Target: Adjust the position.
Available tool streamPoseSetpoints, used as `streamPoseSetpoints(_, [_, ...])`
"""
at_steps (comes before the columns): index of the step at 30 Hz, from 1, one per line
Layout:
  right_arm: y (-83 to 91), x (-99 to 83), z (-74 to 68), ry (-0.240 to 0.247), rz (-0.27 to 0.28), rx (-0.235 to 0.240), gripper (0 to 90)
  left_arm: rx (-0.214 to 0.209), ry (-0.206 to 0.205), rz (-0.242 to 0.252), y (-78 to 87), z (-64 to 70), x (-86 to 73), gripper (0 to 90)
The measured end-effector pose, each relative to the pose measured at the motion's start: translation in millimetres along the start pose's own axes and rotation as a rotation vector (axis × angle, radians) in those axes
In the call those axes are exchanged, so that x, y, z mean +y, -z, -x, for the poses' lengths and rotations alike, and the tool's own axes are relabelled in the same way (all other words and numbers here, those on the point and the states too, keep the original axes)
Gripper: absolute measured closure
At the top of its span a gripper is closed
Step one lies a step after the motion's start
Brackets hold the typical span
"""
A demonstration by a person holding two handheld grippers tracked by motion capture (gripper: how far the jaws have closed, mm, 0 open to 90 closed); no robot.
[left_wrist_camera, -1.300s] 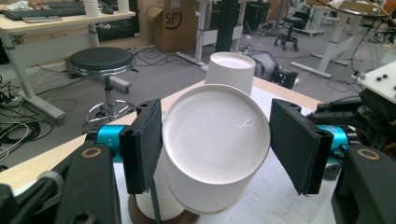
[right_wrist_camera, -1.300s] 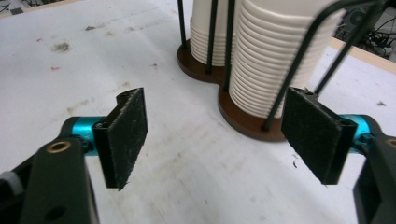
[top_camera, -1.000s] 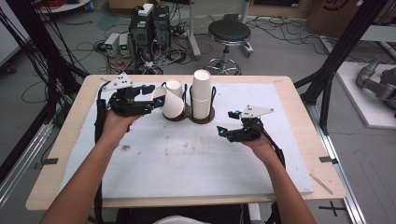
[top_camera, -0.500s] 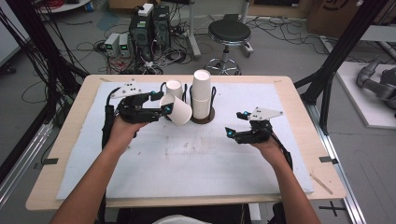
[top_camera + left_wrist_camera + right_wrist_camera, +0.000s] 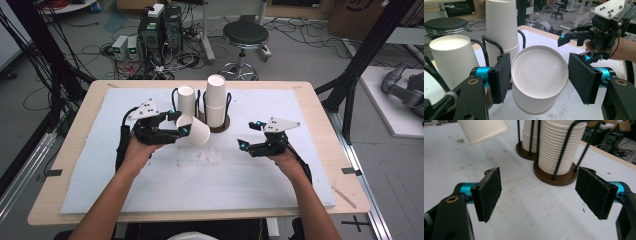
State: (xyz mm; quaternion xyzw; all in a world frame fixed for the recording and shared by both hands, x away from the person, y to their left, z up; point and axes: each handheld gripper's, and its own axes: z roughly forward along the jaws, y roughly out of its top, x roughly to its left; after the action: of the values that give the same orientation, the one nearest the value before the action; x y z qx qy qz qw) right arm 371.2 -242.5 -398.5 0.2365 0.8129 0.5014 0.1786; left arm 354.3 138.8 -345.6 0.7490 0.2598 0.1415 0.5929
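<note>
The left tongs hold a single white paper cup above the table's white mat, just in front of the cup holder. In the left gripper view the cup sits between the two black pads, its closed bottom facing the camera; the pad on the left of that view touches the cup wall, while a small gap seems to show at the other pad, so the grip looks light. The cup lies tilted, its long axis running away from the left tongs toward the table's middle and the right hand, mouth leading.

The right tongs stand wide open and empty, low over the mat, well apart from the cup and pointing toward it. In the right gripper view the cup's rim hangs up and to the left of the jaws.

Behind the cup, two stacks of cups stand in wire holders on dark round bases: a short stack and a taller stack. The taller one is just beside the held cup, so any swing toward the right should probably keep forward of it. The mat between the two hands is bare, giving open room for a hand-over or a set-down.
</note>
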Motion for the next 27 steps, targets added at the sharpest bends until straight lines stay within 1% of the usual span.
streamPoseSetpoints(2, [-2.5,0.1,-2.2,0.024,-0.009,0.016,21.6,-0.003,0.0,-0.003,0.3,1.7,-4.1,36.2])
streamPoseSetpoints(3, [-3.4,0.1,-3.0,0.023,-0.01,0.03,21.5,-0.006,0.001,-0.004,0.1,2.1,-6.1,36.2])
streamPoseSetpoints(5, [-4.3,0.8,-4.4,0.008,0.0,0.051,20.9,-0.011,0.006,-0.003,-0.3,2.3,-9.7,36.2])
streamPoseSetpoints(6, [-4.2,1.7,-5.4,-0.011,0.008,0.058,20.9,-0.016,0.005,-0.006,-0.5,2.3,-11.1,36.2])
streamPoseSetpoints(7, [-3.0,3.9,-8.4,-0.031,0.031,0.083,20.9,-0.02,0.005,-0.006,-0.8,2.6,-12.4,36.2])
streamPoseSetpoints(8, [-3.0,3.9,-8.4,-0.031,0.031,0.083,20.9,-0.026,0.006,-0.005,-1.3,2.9,-13.6,36.2])
streamPoseSetpoints(11, [-1.7,7.8,-16.4,-0.003,0.046,0.128,20.9,-0.055,-0.006,-0.003,-1.8,3.7,-14.7,36.2])
streamPoseSetpoints(13, [-3.3,10.6,-22.4,0.009,0.056,0.145,20.9,-0.077,-0.005,0.004,-2.9,6.1,-15.0,36.2])
streamPoseSetpoints(14, [-4.9,12.2,-24.8,0.015,0.064,0.154,20.9,-0.09,-0.004,0.007,-3.6,8.1,-15.3,36.2])
streamPoseSetpoints(18, [-14.8,17.0,-33.8,0.03,0.074,0.2,20.9,-0.146,-0.032,0.016,-5.4,16.9,-16.0,36.2])
streamPoseSetpoints(20, [-19.9,18.3,-37.4,0.041,0.081,0.224,20.9,-0.167,-0.036,0.014,-6.7,19.3,-16.1,36.2])
streamPoseSetpoints(21, [-21.9,18.8,-39.3,0.046,0.08,0.24,20.9,-0.176,-0.044,0.01,-7.6,20.3,-16.2,36.2])
streamPoseSetpoints(24, [-26.1,19.2,-44.0,0.058,0.074,0.28,20.9,-0.202,-0.051,0.008,-10.1,22.2,-17.3,36.2])
streamPoseSetpoints(27, [-27.3,19.2,-44.9,0.056,0.079,0.302,20.9,-0.216,-0.053,0.003,-12.2,23.7,-19.4,36.2])
